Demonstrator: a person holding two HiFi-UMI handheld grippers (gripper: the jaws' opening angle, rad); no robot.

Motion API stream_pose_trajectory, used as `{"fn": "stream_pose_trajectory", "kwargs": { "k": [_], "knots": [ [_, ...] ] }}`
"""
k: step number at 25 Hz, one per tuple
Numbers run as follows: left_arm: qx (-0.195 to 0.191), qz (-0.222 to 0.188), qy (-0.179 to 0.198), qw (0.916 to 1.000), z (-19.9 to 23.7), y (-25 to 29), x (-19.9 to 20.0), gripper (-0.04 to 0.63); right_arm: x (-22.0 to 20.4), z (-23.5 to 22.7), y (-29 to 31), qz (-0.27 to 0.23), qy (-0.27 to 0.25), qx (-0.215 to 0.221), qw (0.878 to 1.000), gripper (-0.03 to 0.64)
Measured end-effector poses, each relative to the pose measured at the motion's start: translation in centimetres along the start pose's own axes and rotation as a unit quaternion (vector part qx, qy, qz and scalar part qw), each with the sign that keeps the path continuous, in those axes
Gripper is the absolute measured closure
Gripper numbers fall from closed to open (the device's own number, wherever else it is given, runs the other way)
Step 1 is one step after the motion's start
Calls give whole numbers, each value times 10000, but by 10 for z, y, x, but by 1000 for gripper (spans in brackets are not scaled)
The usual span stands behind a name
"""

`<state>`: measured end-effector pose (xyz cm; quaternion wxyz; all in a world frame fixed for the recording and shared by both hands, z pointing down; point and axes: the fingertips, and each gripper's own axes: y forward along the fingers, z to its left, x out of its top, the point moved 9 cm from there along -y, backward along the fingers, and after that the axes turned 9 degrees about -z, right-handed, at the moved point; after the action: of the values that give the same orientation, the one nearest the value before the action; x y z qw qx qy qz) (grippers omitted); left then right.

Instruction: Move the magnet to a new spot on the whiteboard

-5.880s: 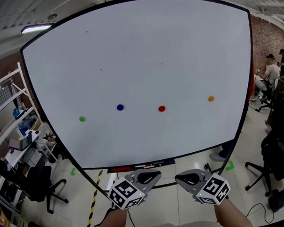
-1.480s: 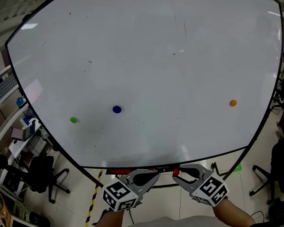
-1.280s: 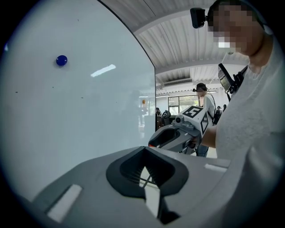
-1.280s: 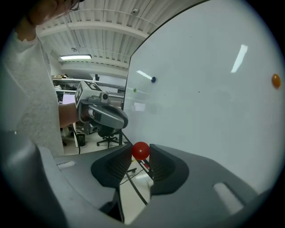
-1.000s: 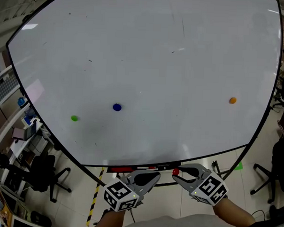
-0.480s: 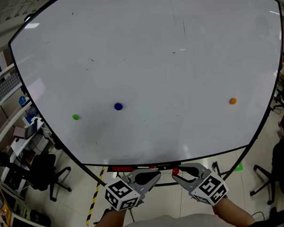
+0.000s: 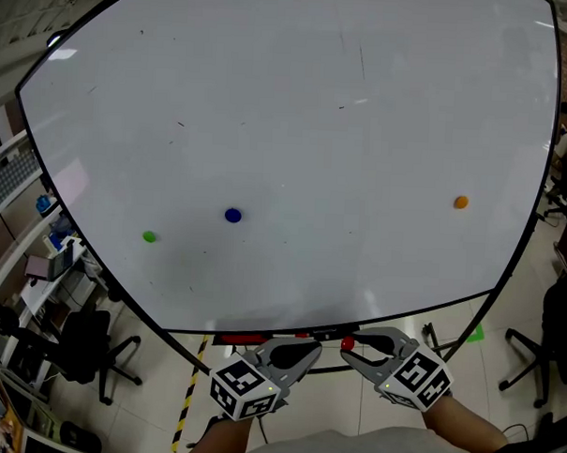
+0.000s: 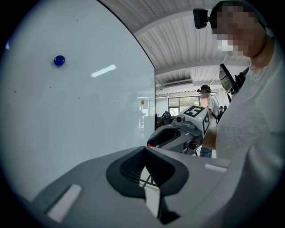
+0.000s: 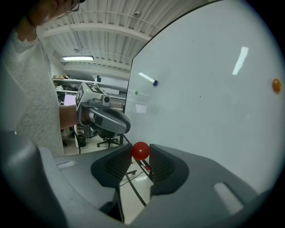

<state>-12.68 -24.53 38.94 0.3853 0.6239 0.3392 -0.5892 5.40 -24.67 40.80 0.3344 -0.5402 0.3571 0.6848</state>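
Whiteboard [image 7: 297,128] filled the head view. Blue magnet [image 7: 232,215], green magnet [image 7: 149,236] and orange magnet [image 7: 461,202] sat on it, well apart. Office chair [image 7: 86,353] stood on the floor at left. Both grippers hung side by side below the board's bottom edge. Right gripper [image 7: 346,352] clamped the red magnet [image 9: 140,150] at its jaw tips, off the board. Left gripper [image 8: 143,149] had its jaws together, empty.

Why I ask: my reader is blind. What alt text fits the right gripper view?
The right gripper grips a red magnet between its fingers beside the whiteboard. Blue, green and orange magnets dot it; the left gripper is at left.
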Motion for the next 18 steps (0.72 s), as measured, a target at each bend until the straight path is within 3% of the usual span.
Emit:
{"fn": "stream_pose_trajectory", "kwargs": {
  "k": [13,18],
  "knots": [
    [-51,-70,-62,9999,4,3,1,609,13,-3,1,-76,-359,-83,9993,491],
    [-85,-90,-42,9999,4,4,1,609,33,-15,0,-186,-786,-265,9964,491]
  ]
}}
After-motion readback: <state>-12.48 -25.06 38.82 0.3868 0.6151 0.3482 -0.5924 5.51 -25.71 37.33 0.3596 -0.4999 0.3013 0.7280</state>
